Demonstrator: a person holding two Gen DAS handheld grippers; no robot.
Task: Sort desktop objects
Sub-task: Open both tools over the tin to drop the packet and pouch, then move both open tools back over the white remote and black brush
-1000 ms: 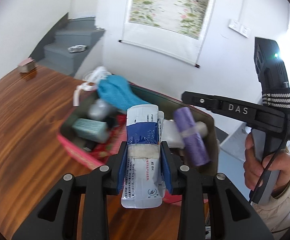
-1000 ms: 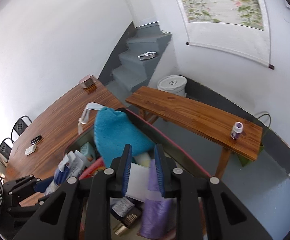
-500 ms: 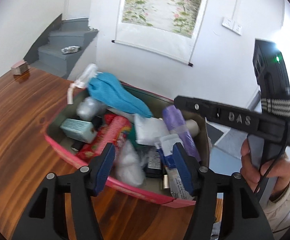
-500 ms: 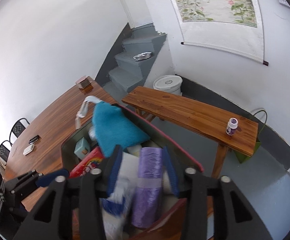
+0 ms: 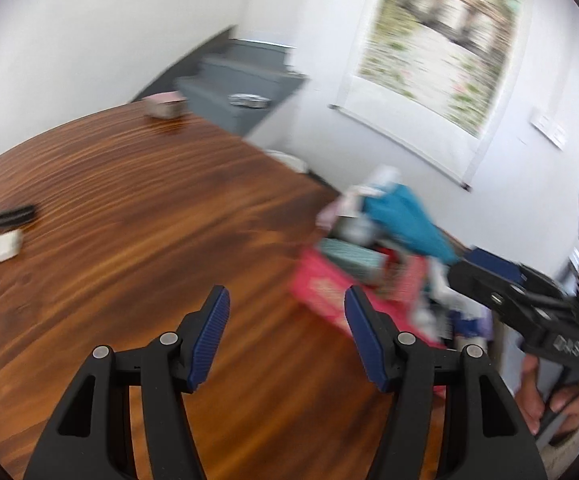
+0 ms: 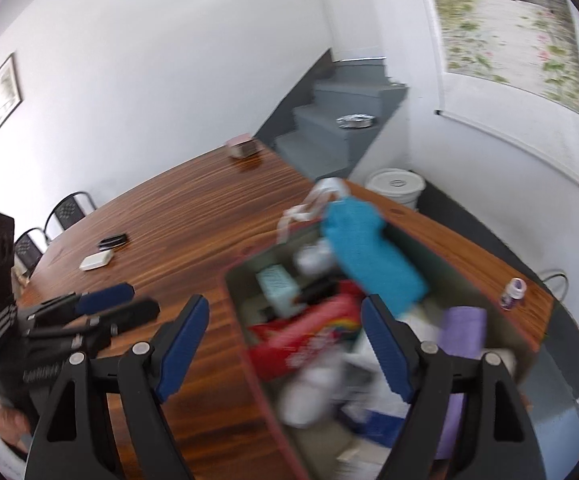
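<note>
A white-walled room with grey stairs (image 6: 341, 120) and a hanging scroll painting (image 5: 445, 40) is shown around a dark wooden bench (image 5: 129, 216). Near the bench's right edge a red-walled box (image 6: 249, 364) is set, and the sorted objects are crowded into it: a teal cloth (image 6: 369, 252) draped over the far side, a pale green packet (image 6: 277, 288), a red printed pack (image 6: 309, 344) and a purple roll (image 6: 463, 332), the last lying toward the box's right side; the remaining contents are too blurred to be named. The left gripper (image 5: 287, 336) is held released and empty above bare wood, just beside the box, probably because nothing is carried at this point. The right gripper (image 6: 285, 344) is likewise spread wide with nothing between its blue pads, and is poised over the box's near rim. At the bench's left edge a white flat case (image 6: 96, 261) and a black item (image 6: 112, 240) are left, well apart from the box, and a small pinkish block (image 6: 243, 147) sits at the far corner; these are judged to be what is still to be gathered.
</note>
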